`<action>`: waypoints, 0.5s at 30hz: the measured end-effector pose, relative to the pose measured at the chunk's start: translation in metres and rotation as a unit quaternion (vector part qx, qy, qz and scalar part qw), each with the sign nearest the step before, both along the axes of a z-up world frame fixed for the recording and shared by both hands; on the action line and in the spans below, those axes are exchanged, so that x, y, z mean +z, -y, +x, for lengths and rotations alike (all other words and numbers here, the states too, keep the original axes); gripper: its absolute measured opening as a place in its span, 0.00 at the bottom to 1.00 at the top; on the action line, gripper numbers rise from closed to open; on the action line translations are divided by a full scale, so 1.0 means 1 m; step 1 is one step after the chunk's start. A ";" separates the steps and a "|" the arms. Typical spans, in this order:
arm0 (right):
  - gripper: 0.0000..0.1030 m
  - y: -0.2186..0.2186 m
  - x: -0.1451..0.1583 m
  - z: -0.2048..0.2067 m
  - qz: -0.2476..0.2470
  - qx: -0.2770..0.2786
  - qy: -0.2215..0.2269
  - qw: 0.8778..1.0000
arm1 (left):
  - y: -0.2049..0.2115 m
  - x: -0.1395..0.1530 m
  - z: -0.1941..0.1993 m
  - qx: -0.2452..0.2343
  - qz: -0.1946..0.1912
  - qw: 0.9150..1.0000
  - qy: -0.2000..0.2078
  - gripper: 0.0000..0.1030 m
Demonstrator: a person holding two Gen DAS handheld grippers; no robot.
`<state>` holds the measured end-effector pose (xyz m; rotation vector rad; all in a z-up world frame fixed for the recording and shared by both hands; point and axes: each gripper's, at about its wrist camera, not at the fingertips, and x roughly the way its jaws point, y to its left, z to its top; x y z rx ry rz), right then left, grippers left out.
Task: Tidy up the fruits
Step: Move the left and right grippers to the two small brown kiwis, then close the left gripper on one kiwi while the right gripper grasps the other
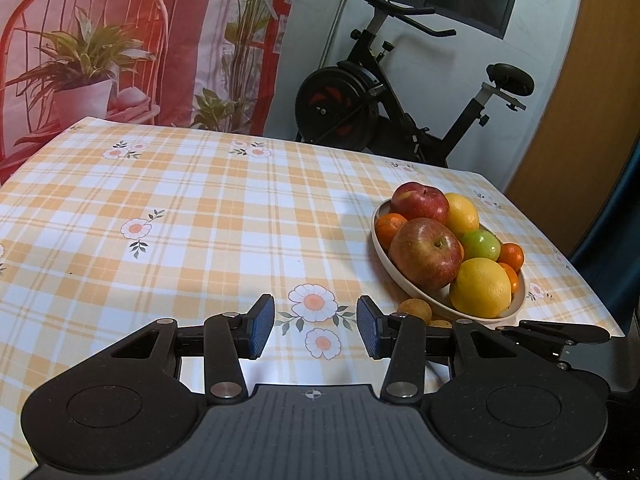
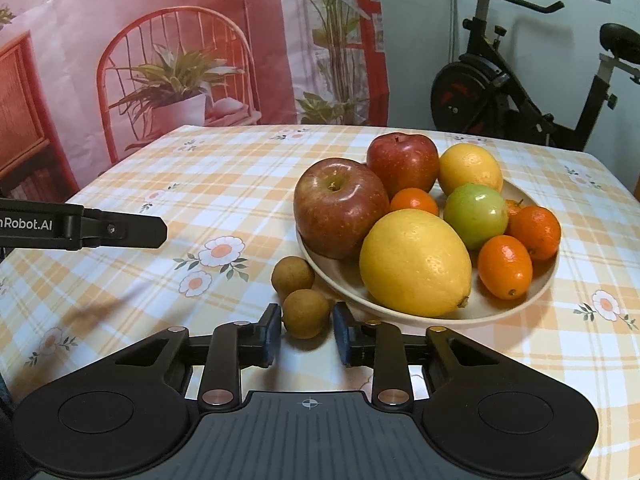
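A white bowl [image 2: 516,304] of fruit sits on the checked tablecloth [image 2: 224,184], and everything else here is placed around it. Piled in it are two red apples, the nearer one [image 2: 340,208] at the bowl's left rim and the other [image 2: 402,162] behind it, a big lemon [image 2: 416,262] at the front, a second lemon [image 2: 470,168] at the back, a green fruit [image 2: 476,210] in the middle, and several small oranges [image 2: 505,266] on the right side.

Just outside the bowl's front-left rim, on the cloth, lie two small brown round fruits. The far one [image 2: 293,274] lies close to the rim; the near one [image 2: 306,313] sits just in front of it.

The right gripper [image 2: 306,334] is down at that near brown fruit, its blue pads either side of it. The jaws have closed in to the fruit's width and clasp it, though a thin sliver of gap seems to show at the right pad.

The left gripper [image 1: 316,328] hovers left of the bowl over a printed daisy [image 1: 312,302], jaws parted with nothing between them. Seen from the right wrist, its black finger [image 2: 120,232] reaches in well left of the bowl, and its side bears white lettering, cut off at the frame edge, reading "nRobot.AI".

Behind the table, beyond the bowl, hangs a backdrop [image 2: 180,60] printed with a red chair and potted plants, and to its right stands a black exercise bike [image 1: 384,92].
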<state>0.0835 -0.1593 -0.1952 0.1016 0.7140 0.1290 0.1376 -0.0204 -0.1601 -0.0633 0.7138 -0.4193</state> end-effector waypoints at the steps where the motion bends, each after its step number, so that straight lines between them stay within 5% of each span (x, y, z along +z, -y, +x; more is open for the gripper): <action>1: 0.24 0.000 0.000 0.000 0.001 0.001 0.000 1.000 | 0.000 0.000 0.000 0.000 0.001 1.000 0.000 0.46; 15: 0.23 0.007 0.013 -0.020 0.023 0.009 0.034 0.999 | 0.008 0.000 -0.003 0.001 0.024 1.000 0.000 0.46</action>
